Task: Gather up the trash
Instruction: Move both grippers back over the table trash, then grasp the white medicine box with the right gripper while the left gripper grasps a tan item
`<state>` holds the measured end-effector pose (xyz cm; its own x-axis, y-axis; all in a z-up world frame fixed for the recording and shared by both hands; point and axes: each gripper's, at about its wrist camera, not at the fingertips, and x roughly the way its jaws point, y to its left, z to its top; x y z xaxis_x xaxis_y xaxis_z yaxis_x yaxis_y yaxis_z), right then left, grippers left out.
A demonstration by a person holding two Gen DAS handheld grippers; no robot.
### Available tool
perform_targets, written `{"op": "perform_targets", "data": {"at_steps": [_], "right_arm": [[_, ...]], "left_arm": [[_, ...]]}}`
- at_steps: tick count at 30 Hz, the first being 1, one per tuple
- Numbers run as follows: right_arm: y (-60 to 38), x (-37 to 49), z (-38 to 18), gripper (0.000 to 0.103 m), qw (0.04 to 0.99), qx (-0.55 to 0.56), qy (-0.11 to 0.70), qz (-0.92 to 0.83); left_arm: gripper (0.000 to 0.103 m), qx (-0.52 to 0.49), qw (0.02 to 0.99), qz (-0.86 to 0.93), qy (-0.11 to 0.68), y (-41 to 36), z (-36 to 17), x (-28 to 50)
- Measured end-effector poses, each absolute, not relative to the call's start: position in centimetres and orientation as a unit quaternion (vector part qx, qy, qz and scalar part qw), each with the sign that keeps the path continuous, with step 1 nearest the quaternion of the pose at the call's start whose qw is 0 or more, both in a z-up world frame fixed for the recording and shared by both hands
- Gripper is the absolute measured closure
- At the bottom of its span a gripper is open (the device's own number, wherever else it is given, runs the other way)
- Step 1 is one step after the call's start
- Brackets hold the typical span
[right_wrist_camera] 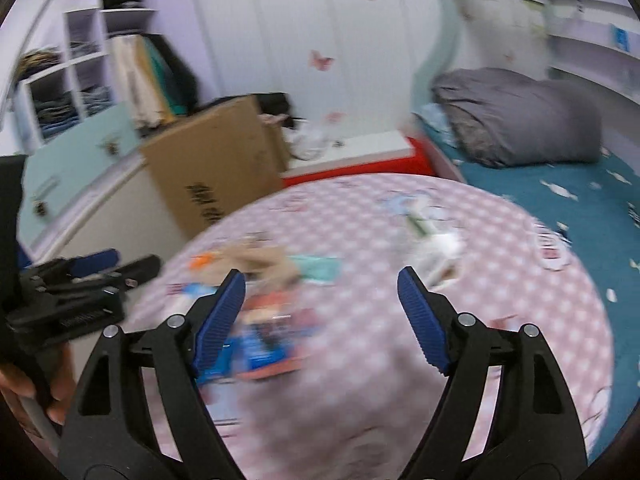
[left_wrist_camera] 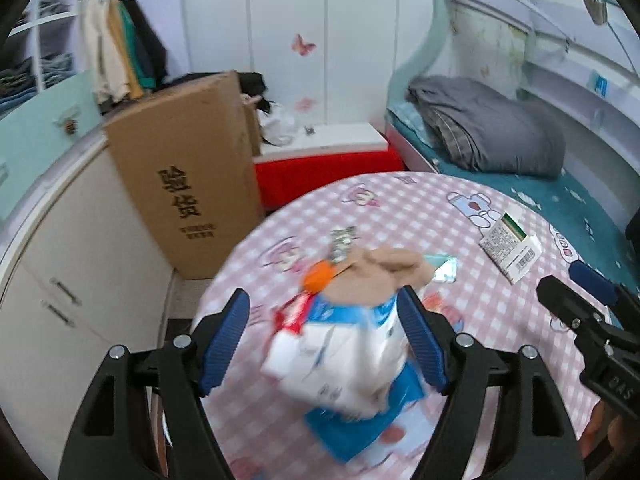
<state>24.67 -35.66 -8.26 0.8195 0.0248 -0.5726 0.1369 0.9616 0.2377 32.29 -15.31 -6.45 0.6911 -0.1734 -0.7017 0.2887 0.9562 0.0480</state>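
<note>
A pile of trash lies on the round pink checked table [left_wrist_camera: 460, 216]. My left gripper [left_wrist_camera: 324, 312] is open with its jaws either side of a white and blue plastic wrapper [left_wrist_camera: 344, 356]; I cannot tell whether a pad touches it. Behind it lie a beige crumpled paper [left_wrist_camera: 372, 280], an orange cap [left_wrist_camera: 318, 276], a foil blister strip [left_wrist_camera: 342, 242], a teal packet [left_wrist_camera: 444, 268] and a white medicine box [left_wrist_camera: 510, 246]. My right gripper [right_wrist_camera: 322, 292] is open and empty above the table, right of the blurred pile [right_wrist_camera: 260, 344]. It also shows in the left wrist view [left_wrist_camera: 576, 292].
A tall cardboard box [left_wrist_camera: 188, 196] leans against the white cabinet [left_wrist_camera: 80, 280] at the left. A red and white chest [left_wrist_camera: 328, 168] stands behind the table. A bed with a teal sheet and a grey quilt [left_wrist_camera: 488, 132] is at the right.
</note>
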Motion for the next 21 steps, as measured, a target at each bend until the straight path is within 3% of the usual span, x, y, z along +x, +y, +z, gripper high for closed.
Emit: {"op": "perform_targets", "data": {"at_steps": [11,12,14,16,18,20,21], "right_arm": [[-41.3,28.9,-12.4,0.023,0.927,0.142,0.340,-0.062],[-41.6,29.6,-12.6,0.023,0.926,0.142,0.344,-0.062],[-41.9,30.4,-12.9,0.023,0.923,0.145,0.351,-0.061],[-42.2,31.2,-13.3,0.023,0.919,0.150,0.360,-0.055],[-42.2,31.6,-13.3,0.023,0.919,0.150,0.362,-0.052],[-42.2,31.7,-13.3,0.037,0.919,0.147,0.362,-0.045],[-42.2,31.8,-13.4,0.061,0.918,0.144,0.366,-0.042]], "left_arm": [[0.033,0.098,0.886,-0.128,0.435,-19.3,-10.0,39.8],[0.037,0.095,0.883,-0.130,0.440,-19.3,-10.2,40.0],[0.056,0.090,0.875,-0.135,0.456,-19.2,-11.0,40.6],[0.089,0.078,0.869,-0.141,0.467,-19.1,-11.5,41.2],[0.097,0.071,0.869,-0.149,0.466,-19.2,-11.5,41.3],[0.098,0.067,0.876,-0.154,0.453,-19.3,-11.1,41.1],[0.099,0.066,0.882,-0.151,0.441,-19.2,-10.8,40.8]]}}
